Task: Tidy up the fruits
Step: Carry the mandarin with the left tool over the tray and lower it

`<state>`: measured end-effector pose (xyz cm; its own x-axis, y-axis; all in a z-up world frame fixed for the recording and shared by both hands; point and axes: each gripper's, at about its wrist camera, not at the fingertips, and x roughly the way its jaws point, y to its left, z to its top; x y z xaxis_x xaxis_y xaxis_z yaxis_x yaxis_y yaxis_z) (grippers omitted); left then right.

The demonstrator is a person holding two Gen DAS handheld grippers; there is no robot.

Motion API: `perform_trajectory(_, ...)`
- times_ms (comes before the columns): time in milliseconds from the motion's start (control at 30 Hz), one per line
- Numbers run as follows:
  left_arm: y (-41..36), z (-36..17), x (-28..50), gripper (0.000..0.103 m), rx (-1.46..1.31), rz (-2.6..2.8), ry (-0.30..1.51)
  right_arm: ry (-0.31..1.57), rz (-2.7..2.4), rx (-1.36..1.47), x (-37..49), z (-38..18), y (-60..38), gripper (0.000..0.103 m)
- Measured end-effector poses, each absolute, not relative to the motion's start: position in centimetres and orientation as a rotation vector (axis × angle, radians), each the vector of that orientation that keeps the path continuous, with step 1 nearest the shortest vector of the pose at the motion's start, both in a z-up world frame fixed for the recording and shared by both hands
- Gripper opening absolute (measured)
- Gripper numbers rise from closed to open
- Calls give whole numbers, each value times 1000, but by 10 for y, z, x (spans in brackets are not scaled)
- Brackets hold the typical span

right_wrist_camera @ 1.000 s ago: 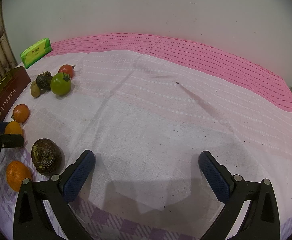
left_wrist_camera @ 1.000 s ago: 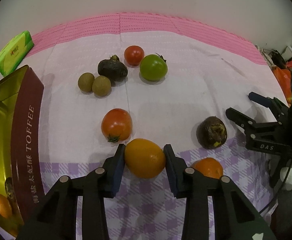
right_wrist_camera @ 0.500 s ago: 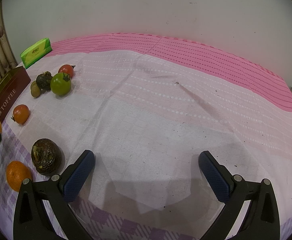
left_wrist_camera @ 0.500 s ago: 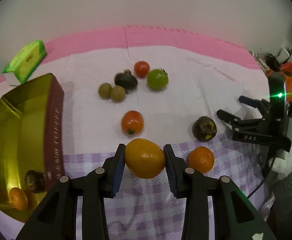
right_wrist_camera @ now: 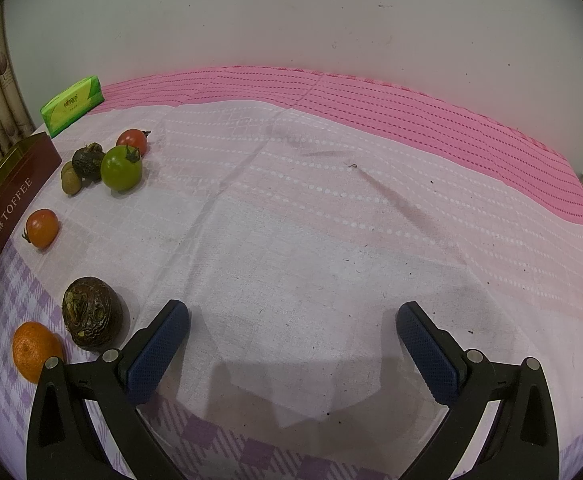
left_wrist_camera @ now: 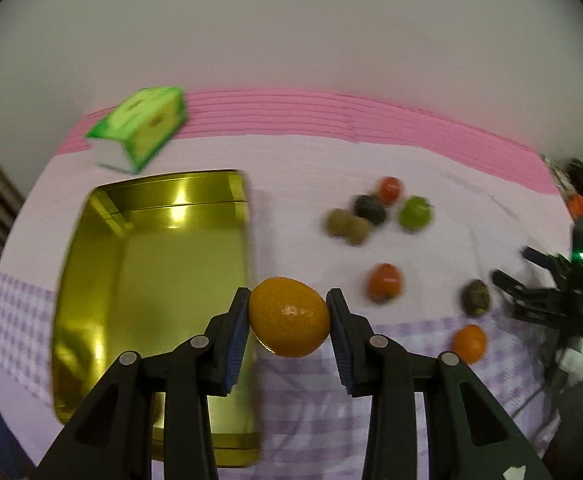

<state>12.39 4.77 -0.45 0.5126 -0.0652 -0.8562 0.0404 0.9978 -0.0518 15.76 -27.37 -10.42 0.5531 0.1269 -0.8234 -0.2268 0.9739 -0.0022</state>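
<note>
Orange against dark blue pads: the left gripper pinches a small orange fruit from both sides, clear of the cloth and hanging right at the near right edge of the gold tin. The step in hand looks like the carry to the tin, with the release still to come. The fruit sits over the tin's right wall rather than over its floor, so the next move probably calls for a short shift to the left before the pads part; let go here, the fruit could strike the rim and roll back onto the tablecloth.

The tin's interior shows a wide bare floor in the left wrist view, so there is plenty of room to set the fruit down; its near end is hidden behind the gripper's frame. A green tissue pack lies beyond the tin's far end, well out of the path.

The right gripper hovers with its fingers spread wide over bare cloth, holding nothing. Just to its left lie a wrinkled dark fruit and an orange, which touch or nearly touch. Farther off, a red tomato sits alone near the tin's maroon side, and a green tomato heads a tight cluster. Open cloth stretches to the right.
</note>
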Motion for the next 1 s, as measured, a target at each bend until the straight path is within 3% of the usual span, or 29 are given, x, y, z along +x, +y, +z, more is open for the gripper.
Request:
perform_trajectory(467,137,-39,141,34,-80,158,1097,963,212,-112,158,-104,-275,103)
perform_trajectory(1000,151,-75,139,34,-82,211,1186,964,214,-111,157,-104,-277,103)
